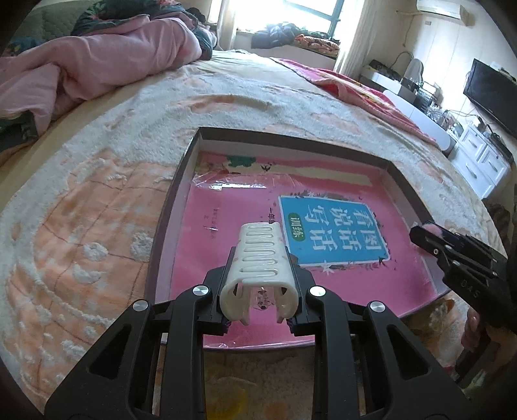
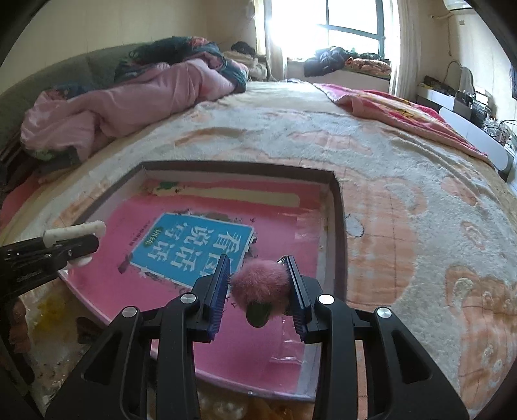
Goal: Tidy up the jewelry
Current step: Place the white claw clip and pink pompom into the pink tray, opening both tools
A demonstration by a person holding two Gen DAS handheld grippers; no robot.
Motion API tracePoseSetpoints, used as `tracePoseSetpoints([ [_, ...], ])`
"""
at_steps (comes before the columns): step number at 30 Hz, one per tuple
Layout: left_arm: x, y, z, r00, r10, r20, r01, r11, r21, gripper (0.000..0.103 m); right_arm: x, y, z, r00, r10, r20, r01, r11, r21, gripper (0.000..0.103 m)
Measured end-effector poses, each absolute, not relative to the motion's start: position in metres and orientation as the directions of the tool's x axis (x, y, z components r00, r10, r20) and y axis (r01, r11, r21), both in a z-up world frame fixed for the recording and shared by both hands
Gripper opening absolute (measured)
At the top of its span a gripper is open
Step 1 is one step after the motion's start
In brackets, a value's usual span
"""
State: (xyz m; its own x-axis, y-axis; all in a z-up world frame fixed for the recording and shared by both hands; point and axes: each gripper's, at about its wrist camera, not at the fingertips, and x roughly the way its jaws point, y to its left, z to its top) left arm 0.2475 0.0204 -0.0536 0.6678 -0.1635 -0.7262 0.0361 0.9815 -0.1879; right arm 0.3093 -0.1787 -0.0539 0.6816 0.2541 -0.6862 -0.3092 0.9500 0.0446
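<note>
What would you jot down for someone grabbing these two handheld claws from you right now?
Left gripper: shut on the white hair claw, held above the shallow box.
Right gripper: the pink pom-pom accessory sits between its fingers, against the right one, over the box's right side.
Done: both pieces picked up. Nothing else lies in the box, only its pink printed lining.
Left: set both down inside it.

Blown-out window (image 2: pixel 326 24) backlight, fisheye-warped edges

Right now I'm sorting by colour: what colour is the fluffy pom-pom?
Pink fluffy pom-pom, clearest in the right wrist view.
</note>
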Motion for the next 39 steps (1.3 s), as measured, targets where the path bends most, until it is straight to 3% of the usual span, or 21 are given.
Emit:
tracePoseSetpoints([
  [7,0.250,0.020,-0.059,0.661,-0.163,-0.732,0.037,0.982,-0.186,0.017,0.312,-0.180,-0.059,0.669,0.246,-0.702,-0.297,0.953,0.052,0.035],
  [9,0.250,0.020,-0.059,0.662,-0.161,-0.732,0.035,0.982,-0.184,0.022,0.312,-0.181,-0.059,0.670,0.248,-0.700,-0.294,0.954,0.057,0.037],
  [12,0.249,0.019,-0.056,0.672,-0.156,-0.724,0.038,0.984,-0.176,0.034,0.310,-0.184,-0.058,0.677,0.247,-0.693,-0.288,0.956,0.059,0.046],
  [16,0.243,0.019,-0.051,0.689,-0.143,-0.711,0.034,0.986,-0.165,0.037,0.304,-0.187,-0.053,0.697,0.246,-0.673,-0.277,0.959,0.064,0.060],
  [23,0.229,0.020,-0.037,0.718,-0.141,-0.681,0.029,0.985,-0.172,0.058,0.279,-0.197,-0.038,0.753,0.248,-0.609,-0.264,0.962,0.065,0.085],
  [29,0.211,0.020,-0.023,0.748,-0.136,-0.649,0.024,0.984,-0.178,0.076,0.256,-0.202,-0.027,0.781,0.252,-0.571,-0.267,0.962,0.058,0.093],
  [32,0.201,0.020,-0.016,0.768,-0.140,-0.624,0.027,0.982,-0.188,0.091,0.243,-0.204,-0.020,0.796,0.254,-0.550,-0.271,0.961,0.051,0.094],
  [39,0.175,0.020,0.002,0.818,-0.137,-0.559,0.039,0.982,-0.184,0.091,0.219,-0.211,-0.007,0.824,0.252,-0.508,-0.270,0.962,0.038,0.095],
])
